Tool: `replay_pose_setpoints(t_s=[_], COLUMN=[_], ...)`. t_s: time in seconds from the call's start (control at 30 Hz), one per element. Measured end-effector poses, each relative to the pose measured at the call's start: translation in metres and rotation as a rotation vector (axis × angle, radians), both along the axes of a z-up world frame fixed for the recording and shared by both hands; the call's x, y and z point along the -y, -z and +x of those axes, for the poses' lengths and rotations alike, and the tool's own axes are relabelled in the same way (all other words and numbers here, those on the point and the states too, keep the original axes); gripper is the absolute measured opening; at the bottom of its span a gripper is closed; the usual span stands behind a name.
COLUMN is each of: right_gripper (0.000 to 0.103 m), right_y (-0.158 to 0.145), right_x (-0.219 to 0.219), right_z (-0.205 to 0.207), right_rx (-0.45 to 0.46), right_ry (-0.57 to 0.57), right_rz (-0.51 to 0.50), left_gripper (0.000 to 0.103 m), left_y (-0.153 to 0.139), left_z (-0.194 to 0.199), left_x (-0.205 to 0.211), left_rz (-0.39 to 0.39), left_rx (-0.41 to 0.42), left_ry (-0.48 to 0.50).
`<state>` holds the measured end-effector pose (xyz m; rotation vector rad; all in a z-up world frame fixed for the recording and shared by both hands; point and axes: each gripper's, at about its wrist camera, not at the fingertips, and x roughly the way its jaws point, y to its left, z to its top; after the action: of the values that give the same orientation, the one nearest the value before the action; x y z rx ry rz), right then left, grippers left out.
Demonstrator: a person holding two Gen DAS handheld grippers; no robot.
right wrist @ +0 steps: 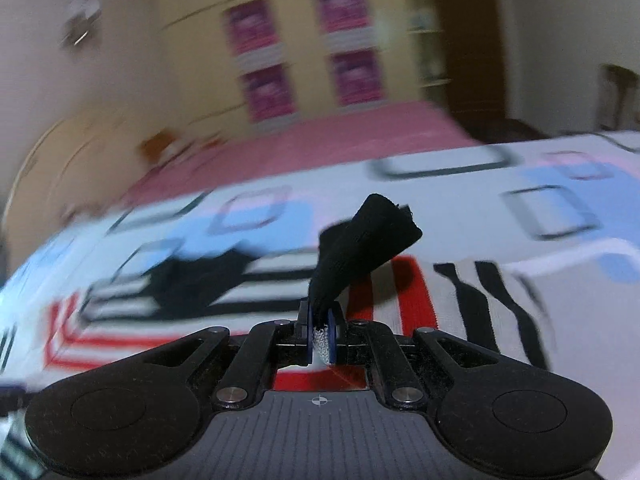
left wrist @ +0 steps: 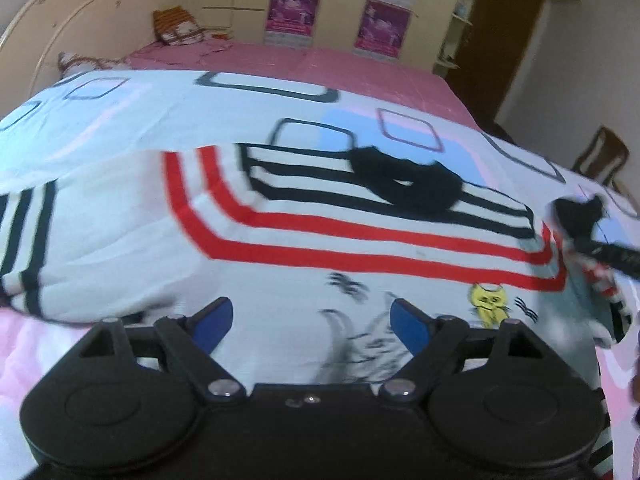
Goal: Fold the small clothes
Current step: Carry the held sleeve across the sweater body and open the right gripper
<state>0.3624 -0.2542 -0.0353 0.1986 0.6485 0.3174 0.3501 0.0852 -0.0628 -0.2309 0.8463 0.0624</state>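
Observation:
A small white shirt [left wrist: 132, 240] with red and black stripes, a black collar [left wrist: 404, 178] and cartoon cat prints lies spread on the bed. My left gripper [left wrist: 312, 322] is open and empty, hovering just above the shirt's lower front. My right gripper [right wrist: 320, 330] is shut on the shirt's black sleeve cuff [right wrist: 360, 240] and lifts it off the bed. In the left wrist view the right gripper [left wrist: 576, 236] shows at the far right, holding that sleeve up. The shirt also shows in the right wrist view [right wrist: 400, 292], blurred.
The shirt rests on a white bedsheet [left wrist: 160, 120] with blue and pink squares, over a pink bed cover [left wrist: 320, 60]. Pillows [left wrist: 180, 28] lie by the headboard. A wardrobe with purple posters [left wrist: 292, 8] stands behind. A wooden chair [left wrist: 600, 156] is at the right.

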Motion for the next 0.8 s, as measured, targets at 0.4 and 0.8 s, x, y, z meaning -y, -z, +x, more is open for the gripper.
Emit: replay_pose_setpoints(t_s=[0.4,0.8], right_gripper=[0.075,0.056], right_y=[0.036,0.034], right_x=[-0.083,0.05], right_z=[-0.025,-0.069], right_rx=[-0.007,-0.135], right_ry=[-0.225,-0.12], right_rz=[-0.106,-0.073], left_gripper=[0.091,0.077], left_y=[0.0,0.02], left_z=[0.005,0.078], left_x=[-0.019,0.088], left_rz=[-0.092,-0.174], left_rx=[0.034,0.046], left_ry=[0.036,0.28])
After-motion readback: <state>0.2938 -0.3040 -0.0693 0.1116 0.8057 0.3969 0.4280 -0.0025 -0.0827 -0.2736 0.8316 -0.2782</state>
